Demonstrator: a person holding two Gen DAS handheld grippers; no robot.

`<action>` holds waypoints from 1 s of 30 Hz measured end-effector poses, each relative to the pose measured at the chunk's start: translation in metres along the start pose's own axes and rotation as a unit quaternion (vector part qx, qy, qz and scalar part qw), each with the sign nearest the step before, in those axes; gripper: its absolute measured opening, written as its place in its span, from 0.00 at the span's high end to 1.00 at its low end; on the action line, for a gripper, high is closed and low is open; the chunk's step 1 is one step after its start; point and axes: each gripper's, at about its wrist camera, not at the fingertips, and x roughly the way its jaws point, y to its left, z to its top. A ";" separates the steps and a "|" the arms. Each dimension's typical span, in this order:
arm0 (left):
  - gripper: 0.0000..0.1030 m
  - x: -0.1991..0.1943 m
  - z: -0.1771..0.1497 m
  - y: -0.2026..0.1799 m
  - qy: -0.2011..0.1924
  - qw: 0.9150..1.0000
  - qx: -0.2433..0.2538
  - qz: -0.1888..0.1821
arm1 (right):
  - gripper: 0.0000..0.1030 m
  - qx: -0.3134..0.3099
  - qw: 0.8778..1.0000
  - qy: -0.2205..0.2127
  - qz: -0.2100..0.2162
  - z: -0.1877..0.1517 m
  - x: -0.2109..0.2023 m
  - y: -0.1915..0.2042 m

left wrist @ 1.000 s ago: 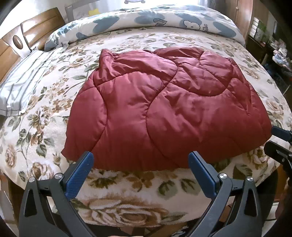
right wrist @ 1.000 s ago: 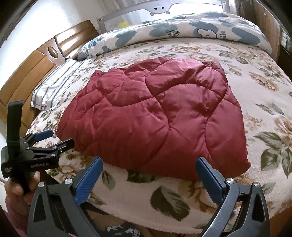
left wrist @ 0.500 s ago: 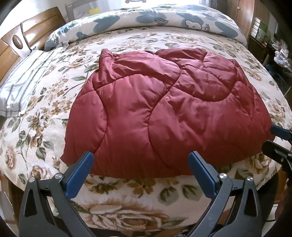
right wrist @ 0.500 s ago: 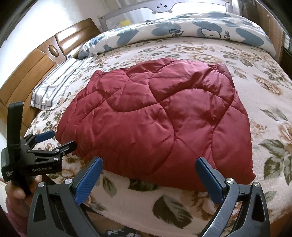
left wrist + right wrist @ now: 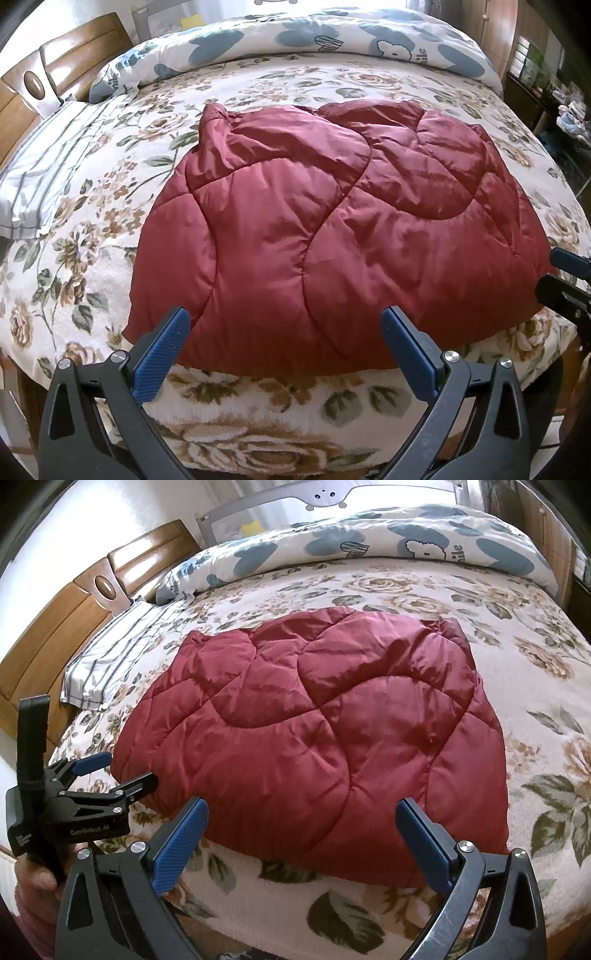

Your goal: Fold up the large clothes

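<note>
Item: red padded jacket (image 5: pixel 332 240), lying folded on the flowered bed (image 5: pixel 92 221). My left claw (image 5: pixel 284 332) and right claw (image 5: pixel 299 823) gape wide, empty, edged nearer its front hem than a second ago; next grasp pending.

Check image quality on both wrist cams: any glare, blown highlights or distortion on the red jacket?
Left wrist: strong fisheye bowing, dark vignette corners; sheen patches on the red jacket, quilting readable; window at top blown out; left gripper sharp. Right wrist: same barrel warp; jacket evenly lit, mild sheen; bed rail backlit, washed out; right gripper crisp.
</note>
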 end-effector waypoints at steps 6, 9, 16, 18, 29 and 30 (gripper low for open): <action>0.00 0.001 0.005 0.000 -0.001 1.000 0.002 0.001 | 0.01 0.002 1.000 0.000 0.000 0.007 0.001 0.000; 0.00 0.001 0.008 0.000 -0.004 1.000 0.002 0.003 | 0.01 0.002 1.000 0.000 -0.001 0.007 0.001 0.000; 0.00 0.003 0.009 0.000 -0.005 1.000 0.003 -0.001 | 0.01 0.002 1.000 0.000 -0.002 0.011 0.002 -0.002; 0.00 0.003 0.009 0.000 -0.004 1.000 0.004 -0.002 | 0.01 0.002 1.000 0.000 -0.003 0.011 0.002 -0.002; 0.00 0.003 0.011 -0.001 -0.005 1.000 0.005 0.000 | 0.01 0.002 1.000 0.001 -0.003 0.012 0.004 -0.003; 0.00 0.003 0.011 -0.001 -0.005 1.000 0.005 -0.001 | 0.01 0.002 1.000 0.000 -0.003 0.011 0.003 -0.002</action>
